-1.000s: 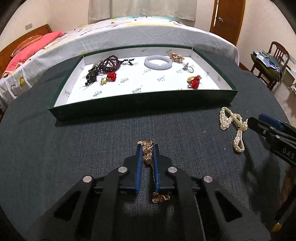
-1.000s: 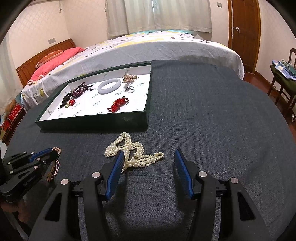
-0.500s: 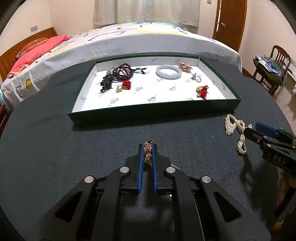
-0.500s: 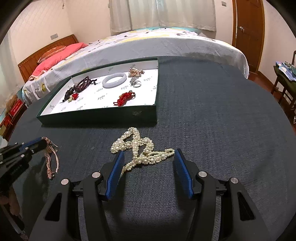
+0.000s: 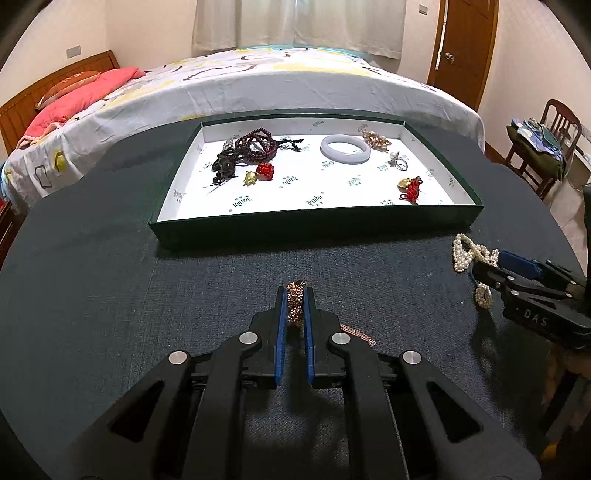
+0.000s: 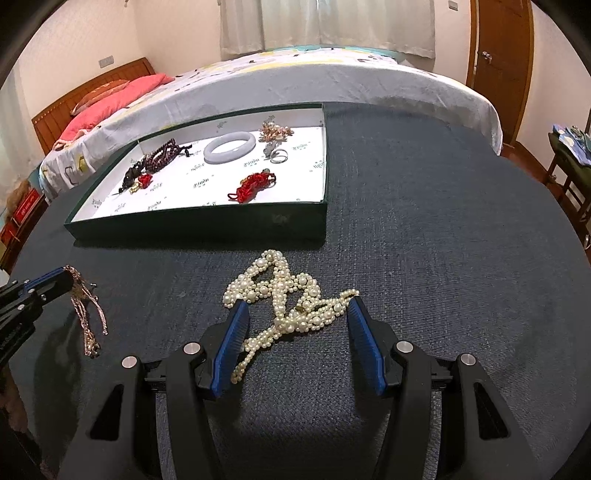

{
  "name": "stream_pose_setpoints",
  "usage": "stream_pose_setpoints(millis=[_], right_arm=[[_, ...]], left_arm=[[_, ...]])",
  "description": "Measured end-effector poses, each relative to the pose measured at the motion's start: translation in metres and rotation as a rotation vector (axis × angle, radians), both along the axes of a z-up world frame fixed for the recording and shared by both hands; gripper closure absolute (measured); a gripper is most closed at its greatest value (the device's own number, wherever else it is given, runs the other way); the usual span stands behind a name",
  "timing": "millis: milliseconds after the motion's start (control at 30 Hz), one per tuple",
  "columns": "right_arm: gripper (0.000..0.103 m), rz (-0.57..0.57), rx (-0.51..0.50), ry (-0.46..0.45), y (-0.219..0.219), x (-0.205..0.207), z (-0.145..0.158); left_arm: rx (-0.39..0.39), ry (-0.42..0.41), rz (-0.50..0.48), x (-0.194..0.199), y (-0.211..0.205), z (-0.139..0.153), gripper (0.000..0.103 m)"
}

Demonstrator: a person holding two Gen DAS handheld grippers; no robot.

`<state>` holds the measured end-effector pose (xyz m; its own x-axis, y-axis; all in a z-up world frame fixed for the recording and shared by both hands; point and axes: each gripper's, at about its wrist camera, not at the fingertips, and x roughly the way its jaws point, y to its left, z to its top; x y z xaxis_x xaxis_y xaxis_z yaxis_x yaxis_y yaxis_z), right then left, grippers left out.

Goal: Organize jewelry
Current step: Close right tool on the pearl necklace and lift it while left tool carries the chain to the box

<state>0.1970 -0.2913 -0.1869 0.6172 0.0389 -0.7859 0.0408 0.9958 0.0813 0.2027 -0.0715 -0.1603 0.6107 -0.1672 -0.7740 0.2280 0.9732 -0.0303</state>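
The left claw [image 5: 295, 295] is pinching a gold chain [image 6: 86, 310], which dangles above the dark table [image 6: 424, 258]. The right claw [image 6: 297, 314] stands spread around a pearl necklace [image 6: 288, 295] lying just before the green tray [image 6: 207, 225].

A bed [image 5: 280, 81] with a patterned sheet is seen mid-room; behind it pale curtains [image 5: 295, 22] are drawn, a wooden door [image 5: 465, 48] and a chair [image 5: 546, 147] are set to its right.

A rose-gold chain [image 6: 86, 314] hangs pinched above the cloth, while the pearl necklace [image 6: 288, 295] (tangled) lies near the green tray [image 5: 317, 225].
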Motion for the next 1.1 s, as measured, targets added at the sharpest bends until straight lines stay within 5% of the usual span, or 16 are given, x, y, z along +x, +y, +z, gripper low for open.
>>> stream_pose_setpoints(millis=[100,267,367,1100], right_arm=[[0.051,-0.009,-0.001,-0.002,-0.001,-0.001,0.001],[0.081,-0.004,0.014,0.0,-0.004,-0.002,0.001],[0.087,0.002,0.023,0.002,-0.003,-0.003,0.001],[0.09,0.018,0.015,-0.14,0.005,-0.016,0.05]], left_arm=[[-0.001,0.0,0.0,0.0,0.0,-0.001,0.094],[-0.004,0.001,-0.005,0.0,0.0,-0.002,0.094],[-0.008,0.005,-0.005,0.0,0.001,-0.004,0.094],[-0.058,-0.059,-0.003,-0.003,0.011,0.025,0.094]])
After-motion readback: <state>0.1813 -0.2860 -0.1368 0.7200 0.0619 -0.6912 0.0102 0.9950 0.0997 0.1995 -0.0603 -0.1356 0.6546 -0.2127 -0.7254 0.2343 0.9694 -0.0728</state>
